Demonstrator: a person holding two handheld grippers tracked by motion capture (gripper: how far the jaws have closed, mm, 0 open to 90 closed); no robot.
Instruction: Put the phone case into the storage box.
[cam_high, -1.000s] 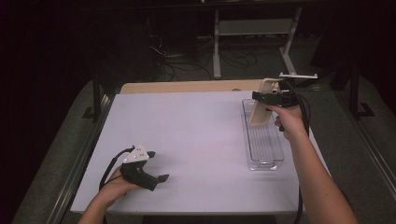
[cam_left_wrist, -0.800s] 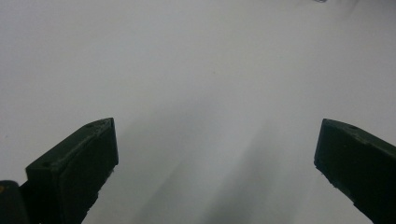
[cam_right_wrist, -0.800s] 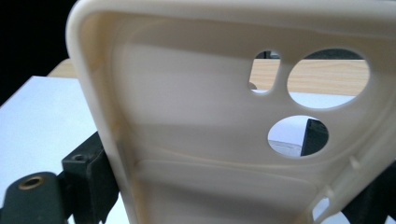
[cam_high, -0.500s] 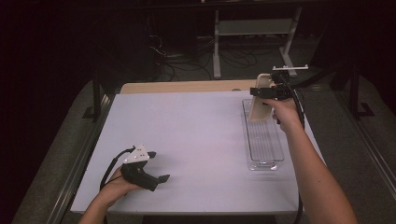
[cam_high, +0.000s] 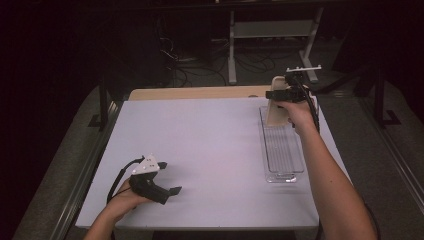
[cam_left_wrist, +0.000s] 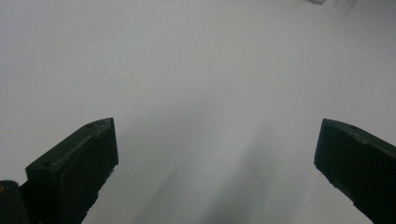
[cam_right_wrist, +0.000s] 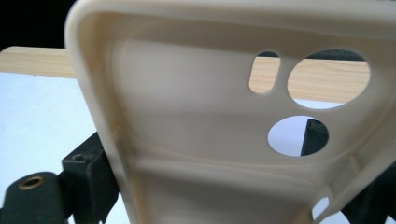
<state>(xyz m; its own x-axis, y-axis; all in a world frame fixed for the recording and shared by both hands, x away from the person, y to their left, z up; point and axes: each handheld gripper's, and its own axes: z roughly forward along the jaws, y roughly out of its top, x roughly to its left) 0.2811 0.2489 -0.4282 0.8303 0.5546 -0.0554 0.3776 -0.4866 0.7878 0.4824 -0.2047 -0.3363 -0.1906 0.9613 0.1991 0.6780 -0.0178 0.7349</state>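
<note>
Cutouts, 3 round, show in the phone case (cam_right_wrist: 196, 121) clamped by the right hand-held gripper (cam_high: 280, 95); left hand-held gripper (cam_left_wrist: 215, 172) gapes empty.

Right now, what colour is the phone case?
The phone case is plain cream, no pattern; the right gripper view shows it best.

No text, label, brand, number or sign can be read on anything in these pictures.

A cream phone case (cam_right_wrist: 201, 140), soft-looking with round and oval camera cutouts, is held upright, its hollow inner side facing the right gripper view, above the far end of a clear plastic tray (cam_high: 283, 150).
</note>
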